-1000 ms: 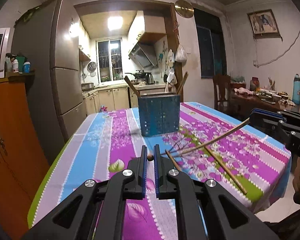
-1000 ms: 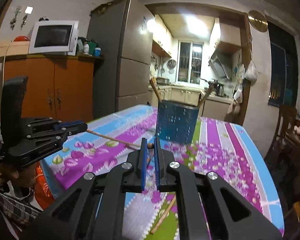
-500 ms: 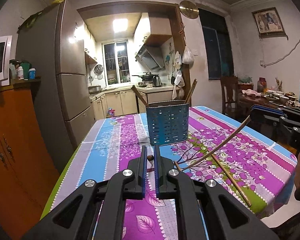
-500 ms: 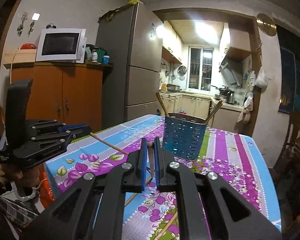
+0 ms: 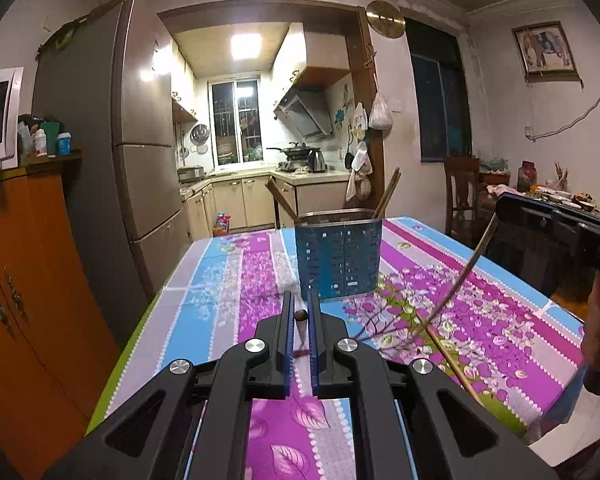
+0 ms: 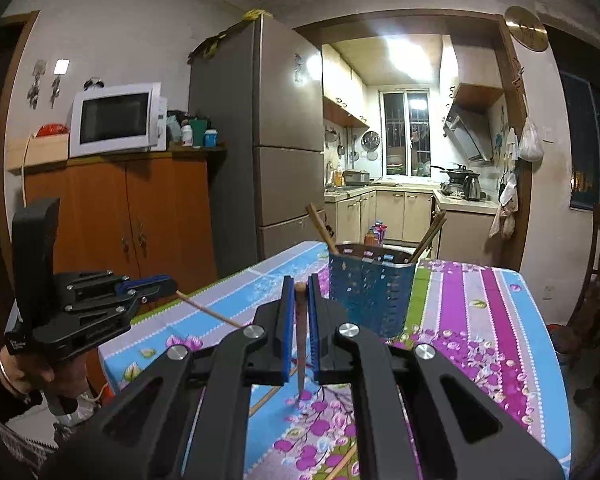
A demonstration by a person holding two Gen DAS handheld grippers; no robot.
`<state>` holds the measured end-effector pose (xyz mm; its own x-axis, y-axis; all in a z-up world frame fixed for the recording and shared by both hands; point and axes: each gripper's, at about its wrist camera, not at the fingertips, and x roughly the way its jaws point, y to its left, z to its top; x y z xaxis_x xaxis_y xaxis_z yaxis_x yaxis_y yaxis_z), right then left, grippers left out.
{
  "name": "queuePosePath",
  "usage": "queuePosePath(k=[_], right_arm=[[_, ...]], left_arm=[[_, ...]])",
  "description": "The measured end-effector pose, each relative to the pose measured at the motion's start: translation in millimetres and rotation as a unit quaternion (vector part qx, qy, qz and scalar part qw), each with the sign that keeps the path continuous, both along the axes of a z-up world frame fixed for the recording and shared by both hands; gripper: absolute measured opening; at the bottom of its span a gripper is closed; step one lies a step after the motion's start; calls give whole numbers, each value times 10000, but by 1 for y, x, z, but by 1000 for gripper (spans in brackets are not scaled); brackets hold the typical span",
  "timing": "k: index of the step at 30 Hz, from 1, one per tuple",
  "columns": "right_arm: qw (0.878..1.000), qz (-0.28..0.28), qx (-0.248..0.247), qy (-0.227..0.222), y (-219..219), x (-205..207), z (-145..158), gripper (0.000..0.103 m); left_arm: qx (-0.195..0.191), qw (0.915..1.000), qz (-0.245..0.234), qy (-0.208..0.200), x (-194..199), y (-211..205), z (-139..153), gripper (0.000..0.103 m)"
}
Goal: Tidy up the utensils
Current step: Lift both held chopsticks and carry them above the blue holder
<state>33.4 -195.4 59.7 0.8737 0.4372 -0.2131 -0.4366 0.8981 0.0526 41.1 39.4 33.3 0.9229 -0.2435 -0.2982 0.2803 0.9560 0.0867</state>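
Two chopsticks, one clenched in your left gripper [image 5: 301, 312], one [image 6: 301, 332] in your right gripper [image 6: 300, 300]; the blue holder [image 5: 337, 256] stands at twelve o'clock.

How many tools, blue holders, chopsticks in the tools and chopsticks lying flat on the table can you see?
Tools: 2, left tool and right tool
Blue holder: 1
Chopsticks gripped: 2, left chopstick and right chopstick
Chopsticks flat on the table: 2, nearer chopstick and farther chopstick
Total: 7
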Motion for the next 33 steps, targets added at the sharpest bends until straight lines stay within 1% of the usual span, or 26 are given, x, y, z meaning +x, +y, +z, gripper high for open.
queuePosePath(k=[2, 9, 14, 17, 19, 21, 24, 27, 29, 33], right_arm=[[10000, -11, 39, 8, -1, 4, 6, 5], [9999, -136, 67, 41, 5, 11, 17, 5], [9998, -148, 90, 70, 10, 13, 22, 5], [9998, -168, 42, 96, 15, 16, 25, 5], [9997, -195, -27, 114, 19, 19, 27, 5], [9996, -215, -103, 131, 22, 21, 28, 5], [9992, -285, -239, 163, 28, 24, 32, 5], [9986, -363, -313, 207, 29, 29, 33, 5], [9982, -415, -340, 254, 30, 32, 32, 5], [9978, -466, -374, 296, 31, 35, 31, 5]], left_arm=[[-58, 10000, -35, 8, 4, 2, 5, 8], [-446, 9987, -219, 101, 21, 15, 30, 8], [-515, 9985, -150, 109, 30, 13, 48, 8], [-473, 9987, 12, 191, 36, 7, 53, 8], [-445, 9983, 217, 300, 41, 3, 57, 8], [-444, 9977, 299, 424, 46, 0, 60, 8], [-281, 9967, 594, 473, 54, -6, 65, 8], [-193, 9953, 777, 537, 62, -9, 69, 8], [-155, 9947, 859, 543, 65, -10, 70, 8], [52, 9937, 1058, 376, 66, -16, 71, 8]])
